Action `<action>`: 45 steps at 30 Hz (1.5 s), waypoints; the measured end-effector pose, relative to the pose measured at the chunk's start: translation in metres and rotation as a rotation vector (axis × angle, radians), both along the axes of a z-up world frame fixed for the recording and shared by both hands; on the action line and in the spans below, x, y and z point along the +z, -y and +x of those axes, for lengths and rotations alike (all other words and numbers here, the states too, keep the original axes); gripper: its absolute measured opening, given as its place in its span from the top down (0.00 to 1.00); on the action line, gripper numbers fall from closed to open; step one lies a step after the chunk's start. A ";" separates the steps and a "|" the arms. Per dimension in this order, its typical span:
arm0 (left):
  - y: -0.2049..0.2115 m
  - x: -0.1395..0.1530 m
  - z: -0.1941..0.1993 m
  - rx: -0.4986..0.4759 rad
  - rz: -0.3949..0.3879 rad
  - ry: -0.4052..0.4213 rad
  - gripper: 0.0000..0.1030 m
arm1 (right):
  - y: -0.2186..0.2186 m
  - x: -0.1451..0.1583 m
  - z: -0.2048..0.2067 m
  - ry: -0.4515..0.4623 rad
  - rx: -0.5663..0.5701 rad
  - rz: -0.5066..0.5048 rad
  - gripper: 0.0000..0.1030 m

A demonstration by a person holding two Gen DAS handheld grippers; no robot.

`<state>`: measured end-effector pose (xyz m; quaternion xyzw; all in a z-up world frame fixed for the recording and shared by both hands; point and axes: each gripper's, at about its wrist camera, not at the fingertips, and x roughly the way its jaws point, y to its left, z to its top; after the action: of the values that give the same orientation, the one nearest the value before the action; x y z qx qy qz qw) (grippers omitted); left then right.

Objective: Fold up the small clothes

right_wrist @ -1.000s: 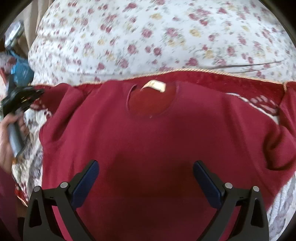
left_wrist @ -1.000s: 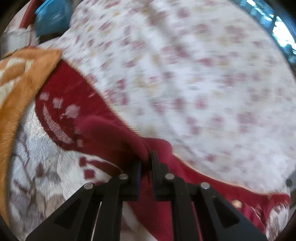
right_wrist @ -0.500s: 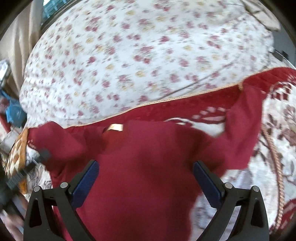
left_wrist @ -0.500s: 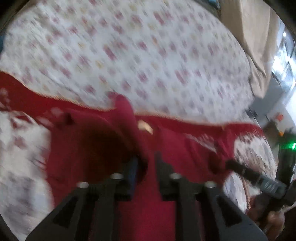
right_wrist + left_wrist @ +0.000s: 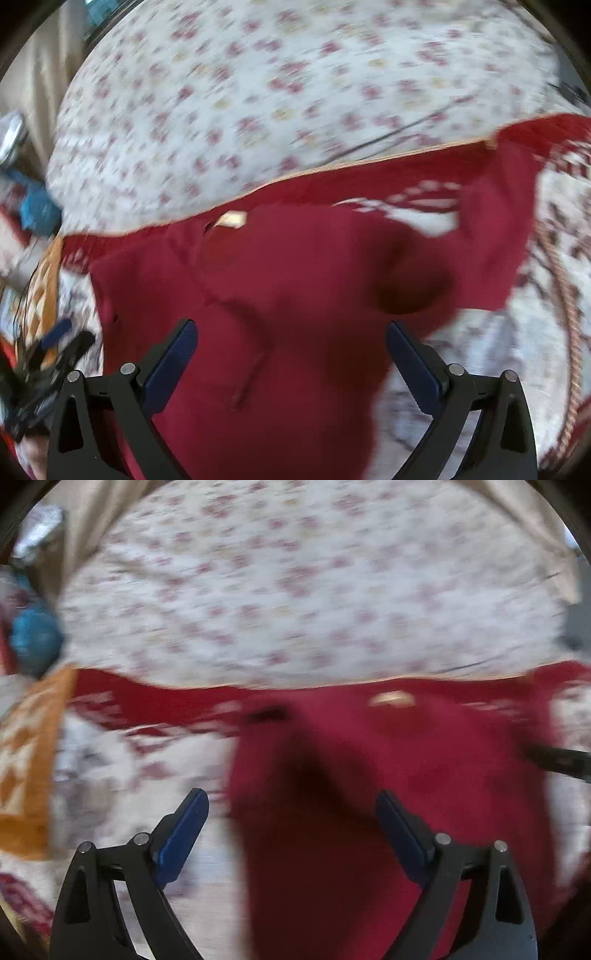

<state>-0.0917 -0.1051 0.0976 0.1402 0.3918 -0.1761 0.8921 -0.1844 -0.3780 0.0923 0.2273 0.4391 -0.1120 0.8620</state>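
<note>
Both tools, left tool [image 5: 291, 819] and right tool [image 5: 291, 347], hover wide open and empty over the red sweater [image 5: 280, 295] lying on the bed [image 5: 258, 92], left sleeve apparently folded in, right sleeve [image 5: 491, 251] seemingly next to grip.

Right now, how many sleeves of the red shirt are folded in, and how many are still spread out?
1 folded, 1 spread. On the red shirt, the left sleeve lies folded across the body; the right sleeve stretches out toward the blanket's edge. Motion blur may hide detail.
</note>
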 end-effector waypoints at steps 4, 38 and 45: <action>-0.025 -0.039 0.030 0.103 0.043 -0.117 0.12 | -0.025 -0.031 0.033 -0.099 0.097 -0.116 0.18; -0.061 -0.025 0.038 0.236 -0.066 -0.103 0.12 | -0.050 0.001 0.051 0.029 0.255 -0.176 0.28; -0.070 -0.030 0.053 0.289 -0.079 -0.133 0.12 | -0.129 -0.035 0.119 0.027 0.425 -0.135 0.45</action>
<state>-0.0391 -0.0352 0.0678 0.0350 0.4587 -0.0701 0.8851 -0.0652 -0.2490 0.0575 0.0728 0.4573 0.0463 0.8851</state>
